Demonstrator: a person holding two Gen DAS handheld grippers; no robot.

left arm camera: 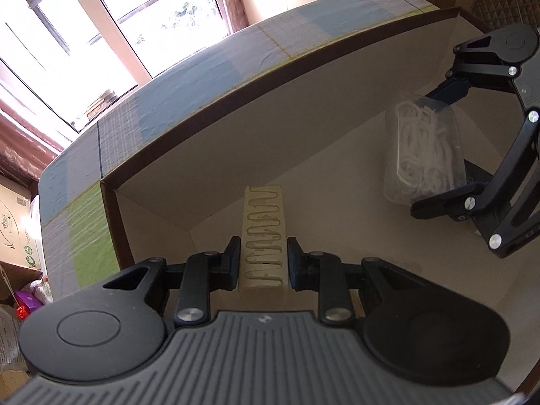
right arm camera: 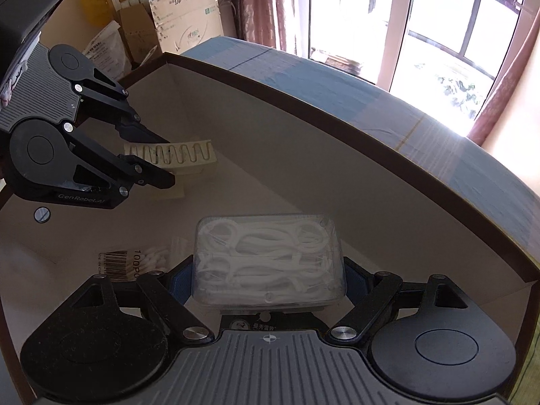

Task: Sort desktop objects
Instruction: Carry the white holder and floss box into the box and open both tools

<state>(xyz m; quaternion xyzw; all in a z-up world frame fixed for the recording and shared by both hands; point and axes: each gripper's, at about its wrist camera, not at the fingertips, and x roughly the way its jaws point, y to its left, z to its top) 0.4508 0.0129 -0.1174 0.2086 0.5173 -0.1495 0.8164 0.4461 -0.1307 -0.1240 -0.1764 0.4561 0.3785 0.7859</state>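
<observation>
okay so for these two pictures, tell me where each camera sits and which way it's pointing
Left wrist: sits on the left gripper, looking along its fingers into the cardboard box; they clamp a cream ridged block; the right gripper shows at right.
Right wrist: sits on the right gripper, facing the box wall; it grips a clear floss-pick case; the left gripper shows at left.
Shared: box, block, case, both grippers, window.

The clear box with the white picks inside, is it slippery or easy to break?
Probably a bit slippery: the clear box looks like smooth, shiny plastic, and the right gripper holds it only by its two ends. It seems light, with only thin white picks inside. It looks stiff, though thin plastic might crack if squeezed hard.
</observation>
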